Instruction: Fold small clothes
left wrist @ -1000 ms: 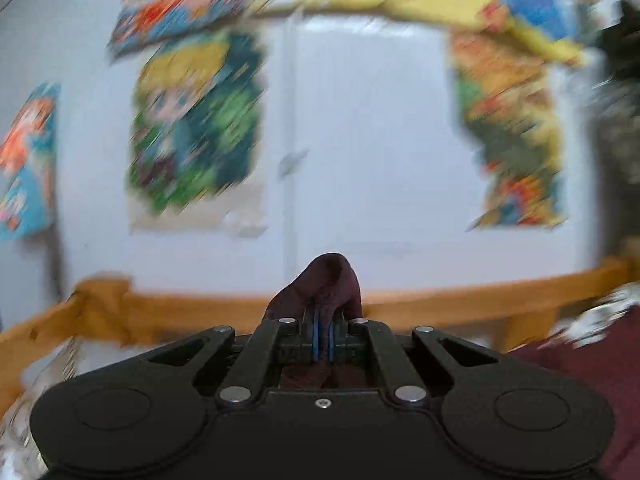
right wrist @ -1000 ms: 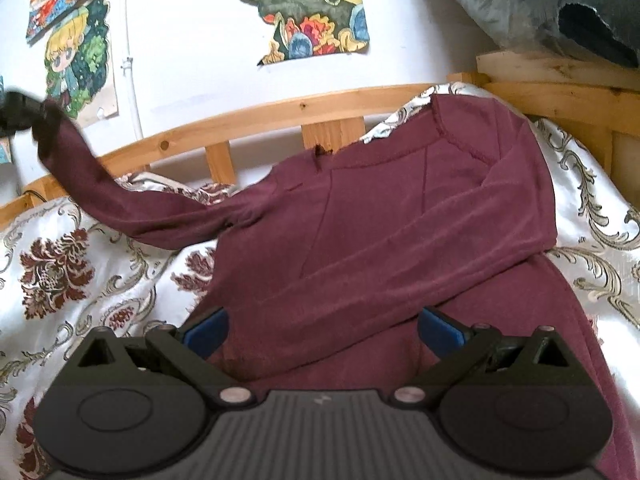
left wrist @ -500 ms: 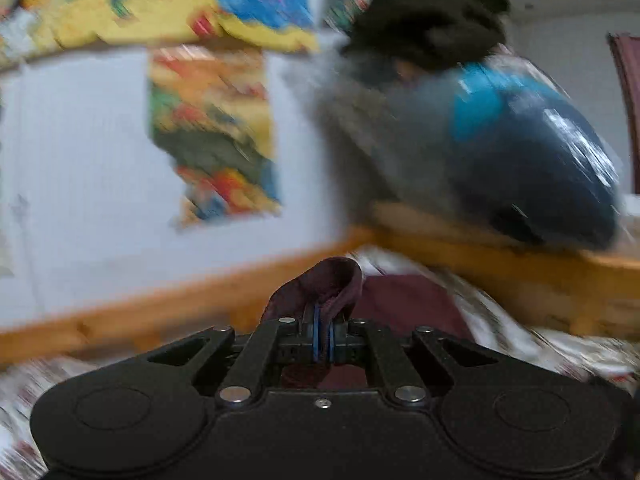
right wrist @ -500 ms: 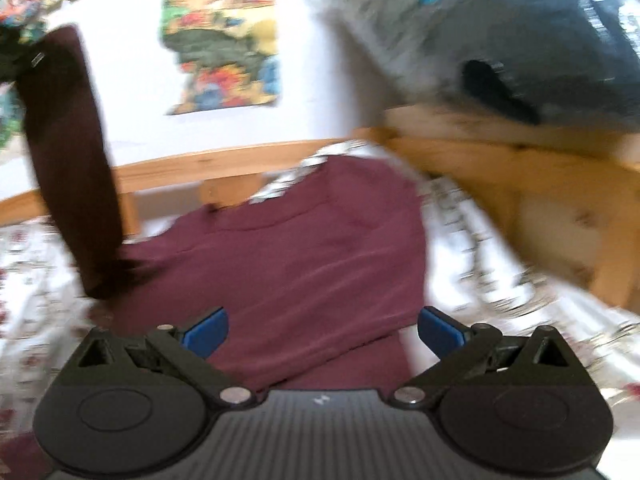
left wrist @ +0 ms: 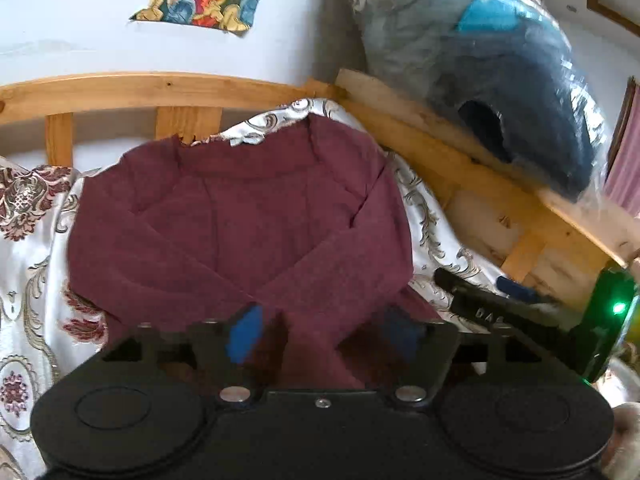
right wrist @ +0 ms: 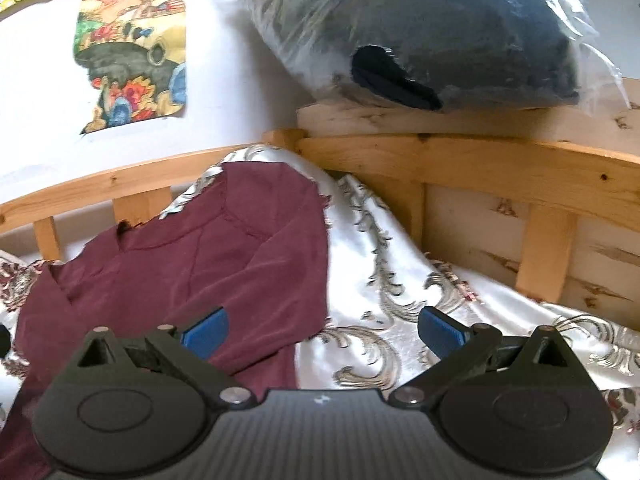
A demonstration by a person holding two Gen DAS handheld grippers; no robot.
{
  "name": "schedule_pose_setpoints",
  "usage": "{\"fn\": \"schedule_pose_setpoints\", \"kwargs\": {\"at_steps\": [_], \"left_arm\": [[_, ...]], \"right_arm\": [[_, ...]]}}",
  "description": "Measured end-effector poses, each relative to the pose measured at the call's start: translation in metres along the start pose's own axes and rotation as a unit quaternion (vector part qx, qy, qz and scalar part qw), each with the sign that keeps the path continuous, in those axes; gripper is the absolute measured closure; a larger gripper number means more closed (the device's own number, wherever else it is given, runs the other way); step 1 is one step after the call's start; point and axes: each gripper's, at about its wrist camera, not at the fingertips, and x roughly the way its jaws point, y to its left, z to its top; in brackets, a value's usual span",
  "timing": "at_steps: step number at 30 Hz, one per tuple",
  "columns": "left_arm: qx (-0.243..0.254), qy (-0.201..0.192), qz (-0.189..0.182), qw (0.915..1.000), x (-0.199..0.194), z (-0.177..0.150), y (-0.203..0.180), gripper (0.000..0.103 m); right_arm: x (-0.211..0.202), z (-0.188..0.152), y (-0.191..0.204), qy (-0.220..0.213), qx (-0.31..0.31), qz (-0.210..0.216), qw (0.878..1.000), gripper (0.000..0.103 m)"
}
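Note:
A maroon long-sleeved top (left wrist: 240, 216) lies flat on the patterned bedspread (left wrist: 32, 280), both sleeves folded across its front so they cross near its lower part. My left gripper (left wrist: 320, 338) is open just above the crossed sleeves, holding nothing. My right gripper (right wrist: 320, 330) is open and empty at the top's right edge (right wrist: 224, 264), one blue pad over the cloth and the other over the bedspread (right wrist: 400, 288). The right gripper's body (left wrist: 520, 320) shows at the right of the left wrist view.
A wooden bed rail (left wrist: 160, 88) runs behind the top and along the right side (right wrist: 480, 160). A plastic-wrapped dark bundle (right wrist: 440, 32) rests on the rail at the corner. Posters (right wrist: 132, 56) hang on the white wall.
My left gripper carried the left sleeve across the top, then opened and let it go on the front. My right gripper shifted right, staying open.

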Motion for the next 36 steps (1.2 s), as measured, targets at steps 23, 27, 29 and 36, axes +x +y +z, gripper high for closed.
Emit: {"fn": "schedule_pose_setpoints", "kwargs": {"at_steps": [23,27,29,36], "left_arm": [[0.134,0.116,0.193,0.9651,0.084,0.123,0.156,0.017],[0.113,0.142,0.171,0.9685,0.117,0.117,0.175,0.043],[0.074,0.148,0.168,0.9717,0.128,0.114,0.188,0.091],[0.027,0.006,0.212,0.9768,0.100,0.112,0.178,0.099]], "right_arm": [[0.004,-0.047,0.066,0.004,-0.057,0.154,0.986,0.000],[0.009,-0.053,0.065,0.021,-0.054,0.155,0.986,0.000],[0.011,-0.055,0.064,0.026,-0.050,0.162,0.985,0.000],[0.009,-0.058,0.065,0.020,-0.043,0.182,0.982,0.001]]}}
